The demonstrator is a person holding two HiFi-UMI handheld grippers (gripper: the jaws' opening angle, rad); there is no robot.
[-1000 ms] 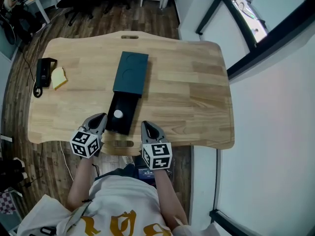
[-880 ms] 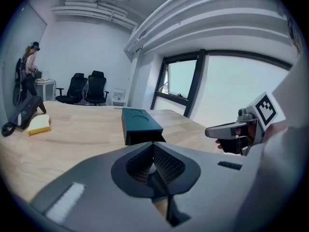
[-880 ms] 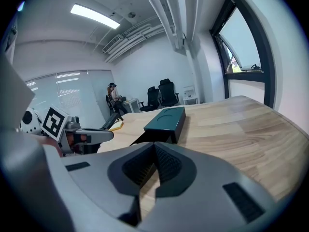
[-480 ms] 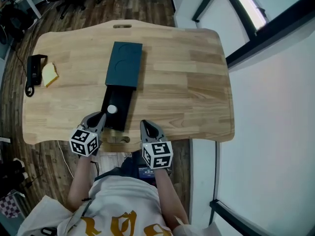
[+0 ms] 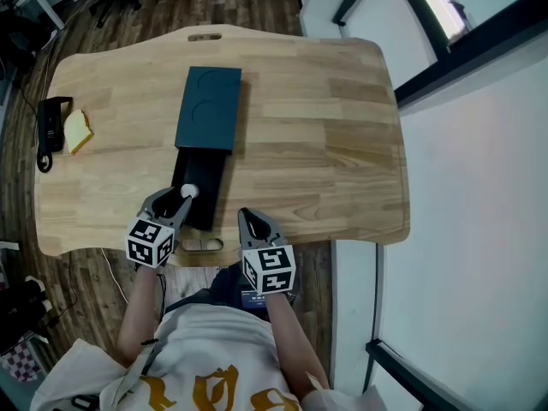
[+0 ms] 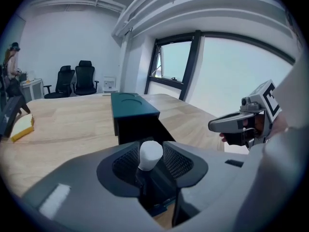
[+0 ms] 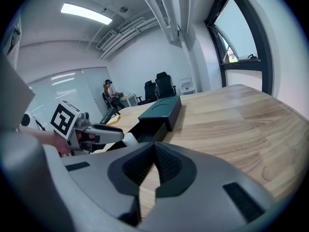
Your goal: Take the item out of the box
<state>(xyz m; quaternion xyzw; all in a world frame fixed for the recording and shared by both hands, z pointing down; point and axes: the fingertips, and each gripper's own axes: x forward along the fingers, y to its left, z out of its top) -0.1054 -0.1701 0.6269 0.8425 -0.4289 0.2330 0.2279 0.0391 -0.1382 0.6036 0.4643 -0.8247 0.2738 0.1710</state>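
A dark teal box lies on the wooden table, its black drawer pulled out toward me. A small white knob-like item stands in the drawer. My left gripper reaches over the drawer's near end. Its jaws are opening, with the white item between the ribbed pads and no firm press visible. My right gripper hovers at the table's front edge, right of the drawer. Its jaws are shut and empty, and from its side I see the box.
A yellow block and a black device with a cable lie at the table's left end. A slot is cut near the front edge. Office chairs stand beyond the table, and a window wall runs along the right.
My left gripper has moved forward over the drawer to the white item, and its jaws have parted around it. The right gripper has barely moved.
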